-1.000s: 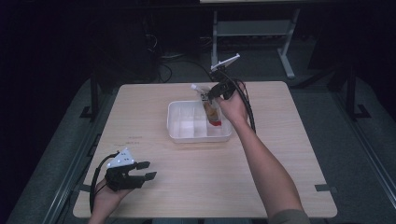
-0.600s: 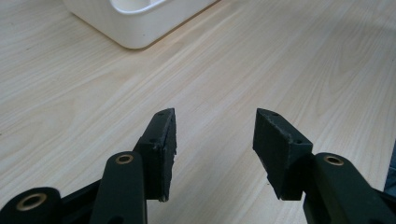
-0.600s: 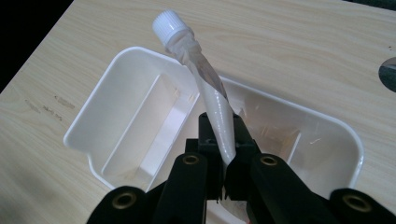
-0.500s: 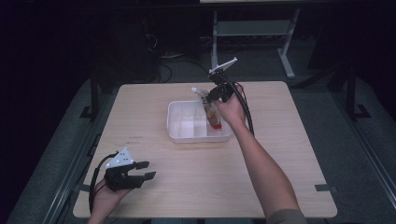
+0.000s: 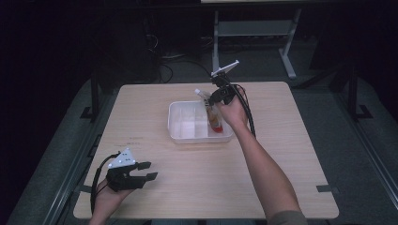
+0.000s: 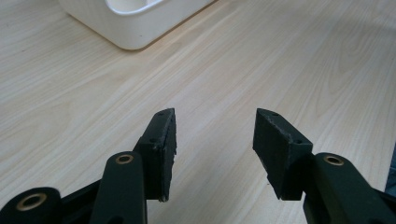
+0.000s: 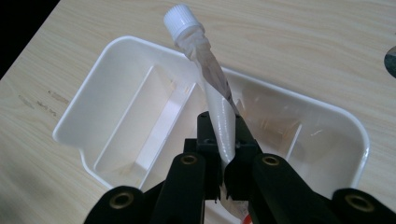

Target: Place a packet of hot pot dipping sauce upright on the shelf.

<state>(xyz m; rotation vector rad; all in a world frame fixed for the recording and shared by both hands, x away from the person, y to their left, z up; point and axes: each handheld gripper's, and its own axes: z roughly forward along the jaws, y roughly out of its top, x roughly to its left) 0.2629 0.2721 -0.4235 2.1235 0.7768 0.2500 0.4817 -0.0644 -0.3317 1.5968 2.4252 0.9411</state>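
White tray [image 7: 88, 140] at frame centre: my right gripper [image 7: 223, 140] jaws, just easing, still pinch the tube [image 7: 219, 107] over its right compartment; release remains. Left gripper [image 6: 215, 140] gapes, empty.

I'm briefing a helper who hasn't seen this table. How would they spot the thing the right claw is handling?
On the wooden table sits a white divided tray near the far middle. The right claw is shut on a soft squeeze pouch that leans tilted out of the tray's right-hand compartment. It is the only item in the tray: whitish, with a white screw cap on top and a red lower end.
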